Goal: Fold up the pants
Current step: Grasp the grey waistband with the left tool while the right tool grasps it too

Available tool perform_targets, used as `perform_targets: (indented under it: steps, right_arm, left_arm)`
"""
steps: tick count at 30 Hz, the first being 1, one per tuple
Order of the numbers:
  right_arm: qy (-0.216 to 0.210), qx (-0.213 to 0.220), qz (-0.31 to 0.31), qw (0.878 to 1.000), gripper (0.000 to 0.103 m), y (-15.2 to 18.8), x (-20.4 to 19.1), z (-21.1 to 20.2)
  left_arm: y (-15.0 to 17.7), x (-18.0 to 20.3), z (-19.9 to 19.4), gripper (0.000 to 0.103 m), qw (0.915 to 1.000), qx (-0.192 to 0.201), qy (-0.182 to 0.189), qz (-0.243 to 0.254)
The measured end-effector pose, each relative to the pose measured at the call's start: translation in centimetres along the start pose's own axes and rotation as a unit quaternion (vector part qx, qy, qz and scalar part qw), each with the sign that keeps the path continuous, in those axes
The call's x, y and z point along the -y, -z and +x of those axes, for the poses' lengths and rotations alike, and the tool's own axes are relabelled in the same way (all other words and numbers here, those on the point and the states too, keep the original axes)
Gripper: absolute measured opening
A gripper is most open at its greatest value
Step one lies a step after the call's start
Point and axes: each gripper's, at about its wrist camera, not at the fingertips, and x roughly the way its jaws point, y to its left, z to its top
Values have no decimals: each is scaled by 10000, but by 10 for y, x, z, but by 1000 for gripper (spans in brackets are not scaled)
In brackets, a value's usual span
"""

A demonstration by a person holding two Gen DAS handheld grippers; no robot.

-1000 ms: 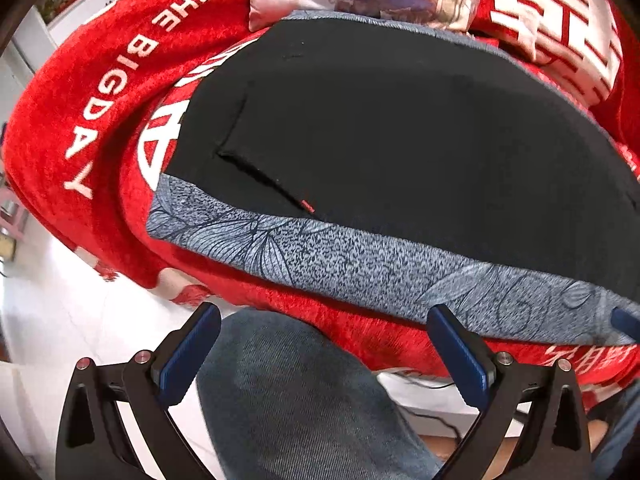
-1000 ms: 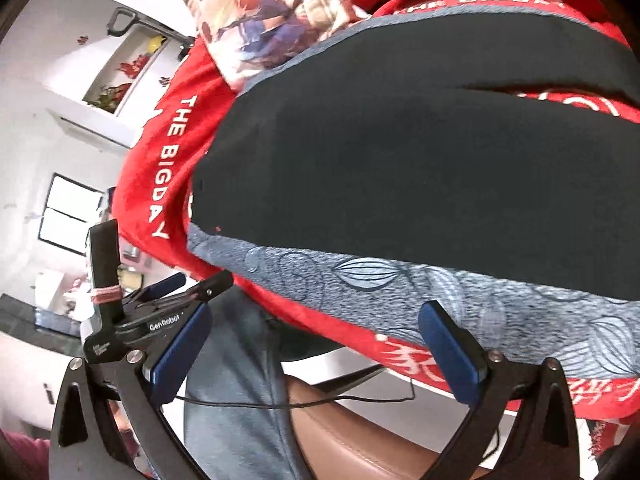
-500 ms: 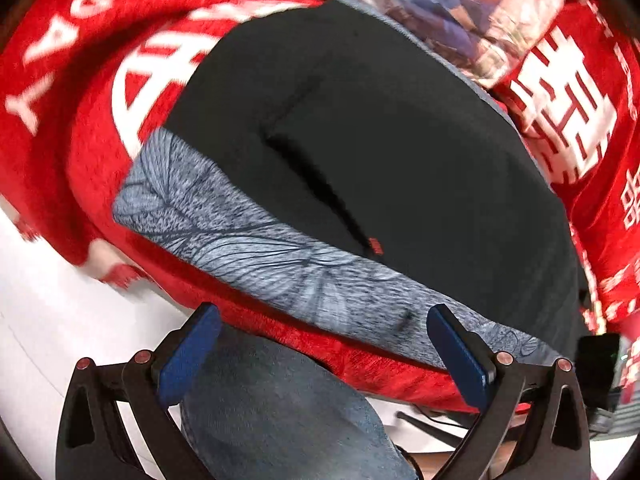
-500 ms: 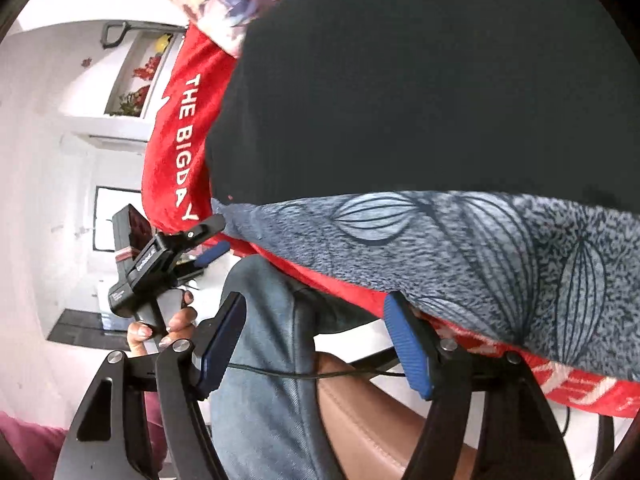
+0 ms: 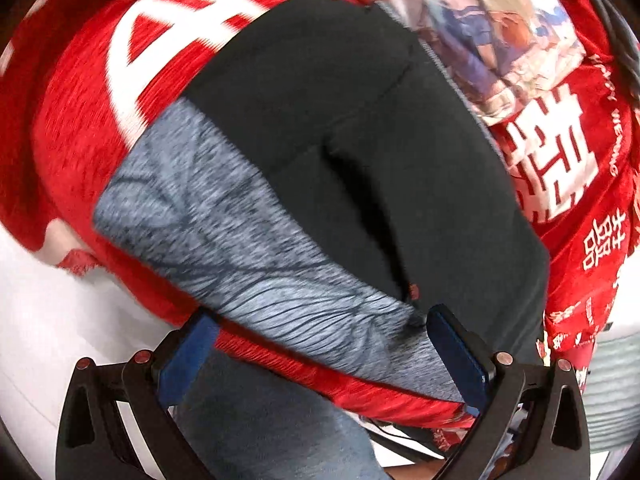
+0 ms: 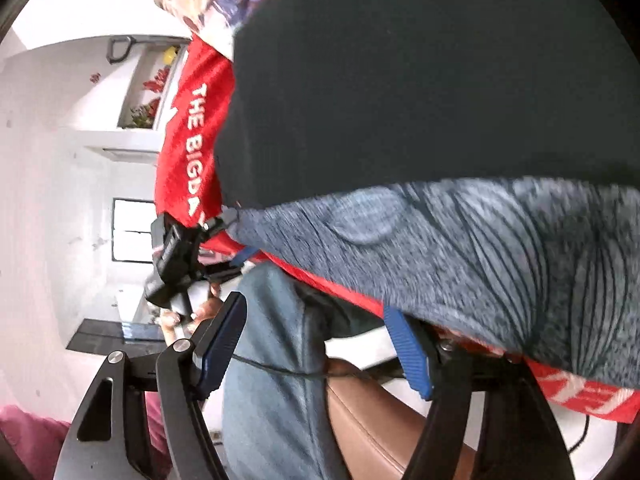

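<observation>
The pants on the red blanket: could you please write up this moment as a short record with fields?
garment: black pants with a grey leaf-print waistband, lying flat
surface: red blanket with white lettering
left gripper: open, at the waistband edge, not gripping
right gripper: open; its jaws have just been closing, nothing between them; one finger tucked under the waistband edge
nearby: printed pillow beyond the pants
fold: not yet begun

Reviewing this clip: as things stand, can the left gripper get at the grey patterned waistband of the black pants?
Probably yes. The left gripper is open, and the grey waistband lies right ahead at the near edge of the red blanket, uncovered. One fingertip already overlaps it; actual contact cannot be told.
</observation>
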Motion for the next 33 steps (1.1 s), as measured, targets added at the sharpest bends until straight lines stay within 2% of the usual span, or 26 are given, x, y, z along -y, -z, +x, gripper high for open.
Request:
perform_targets:
  steps: [4,8,11,12,13,14,15,16,18,21,23,27,30,33]
  right_arm:
    - [-350,448,-88,9983,75,-10,-10,-18]
    - [-235,355,-65,9991,75,-7,-8,-8]
    - [-249,244,213,9992,71,-7,1,-3]
    - [-282,231,346,9987,62,-7,6,-3]
    - [-311,224,529,9979,46,-8,12,-2]
    - [-306,218,784,9962,38,-9,20,-2]
    - [-351,211,961,9945,15,-9,25,-1]
    - [-364,242,1138,9925,5,-7,33,-1]
    - [-376,388,1222,9910,5,-5,37,-6]
    - [-97,535,534,9971,5,-10,6,-17]
    - [5,660,163,9977,5,-17,-14,-27]
    - [-111,974,-167,9950,5,-41,-45,-56]
    - [-102,1109,-327,9932,5,-66,-59,-71]
    - [29,1225,-562,9909,5,-101,-75,-81]
  left_arm:
    - [-7,15,-4,103,9995,216,142,157]
    - [-11,16,-2,103,9994,273,22,219]
    - [-10,18,-3,91,9987,310,-263,298]
    - [-9,18,-4,85,9983,342,-354,310]
    - [-8,17,-5,79,9980,376,-404,303]
    - [-7,16,-6,77,9980,406,-379,285]
    - [-7,14,-9,68,9981,460,-331,241]
    - [-7,12,-11,54,9980,502,-336,201]
    - [-8,8,-16,38,9978,550,-352,139]
    - [-10,6,-25,30,9980,595,-212,-54]
    - [-11,15,-38,29,9971,750,-147,-39]
    - [-23,50,-66,29,9934,1105,-73,311]
    - [-50,84,-74,29,9894,1284,-98,671]
    - [-86,126,-71,29,9791,1560,-297,1269]
